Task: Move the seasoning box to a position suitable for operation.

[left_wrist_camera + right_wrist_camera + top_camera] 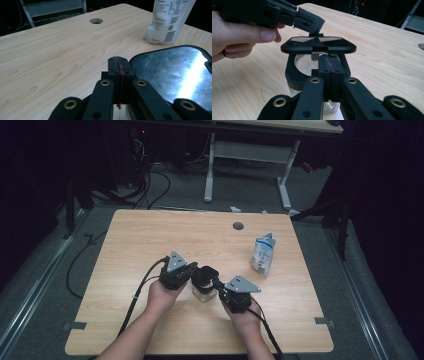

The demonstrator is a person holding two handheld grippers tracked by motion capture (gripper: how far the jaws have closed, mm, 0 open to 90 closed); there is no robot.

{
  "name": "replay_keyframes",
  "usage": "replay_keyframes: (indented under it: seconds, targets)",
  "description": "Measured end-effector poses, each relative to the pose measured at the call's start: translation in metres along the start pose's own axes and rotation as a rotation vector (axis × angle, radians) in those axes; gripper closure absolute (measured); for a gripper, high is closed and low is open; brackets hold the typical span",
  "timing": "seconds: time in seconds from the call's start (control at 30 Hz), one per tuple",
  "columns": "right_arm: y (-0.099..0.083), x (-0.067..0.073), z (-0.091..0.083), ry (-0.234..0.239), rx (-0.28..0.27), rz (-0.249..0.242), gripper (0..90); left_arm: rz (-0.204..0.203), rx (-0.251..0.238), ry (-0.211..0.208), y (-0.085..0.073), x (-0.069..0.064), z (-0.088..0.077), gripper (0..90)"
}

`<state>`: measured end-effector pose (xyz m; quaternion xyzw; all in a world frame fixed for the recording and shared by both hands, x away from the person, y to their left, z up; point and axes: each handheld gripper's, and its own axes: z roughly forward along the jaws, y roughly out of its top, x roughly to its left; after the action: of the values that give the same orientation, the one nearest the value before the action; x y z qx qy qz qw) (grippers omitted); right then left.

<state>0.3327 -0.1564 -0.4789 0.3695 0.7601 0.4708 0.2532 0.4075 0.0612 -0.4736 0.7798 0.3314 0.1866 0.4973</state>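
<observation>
The glass jar (312,72) stands near the tabletop's (150,245) front edge, its black lid (318,45) lifted. Both the left gripper (308,23) and the right gripper (329,65) have jaws fully closed; whether either pinches the lid we cannot tell. We should raise it level, steadying the jar.

Desk (150,245): light wood; a round hole (238,226) near its far edge
Pouch (263,254): white, standing on the desk's right side
Jar (202,292): clear glass, black-lidded, resting near the middle
</observation>
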Motion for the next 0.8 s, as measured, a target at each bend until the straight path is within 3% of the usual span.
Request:
replay_keyframes:
  seconds: [0.23, 0.4, 0.6, 0.8]
  targets:
    - [-0.001, 0.001, 0.005, 0.011, 0.002, -0.01, 89.9, -0.02, -0.02, 0.006, -0.002, 0.002, -0.014, 90.0]
    - [-0.001, 0.004, 0.005, 0.009, -0.003, -0.015, 90.0, -0.04, -0.026, 0.001, -0.019, 0.0, -0.036, 90.0]
    - [0.001, 0.005, 0.003, 0.004, -0.009, -0.017, 90.0, -0.058, -0.013, -0.039, -0.041, -0.015, -0.049, 90.0]
    - [0.003, 0.006, 0.002, 0.001, -0.022, -0.02, 90.0, -0.055, -0.014, -0.079, -0.043, -0.029, -0.044, 90.0]
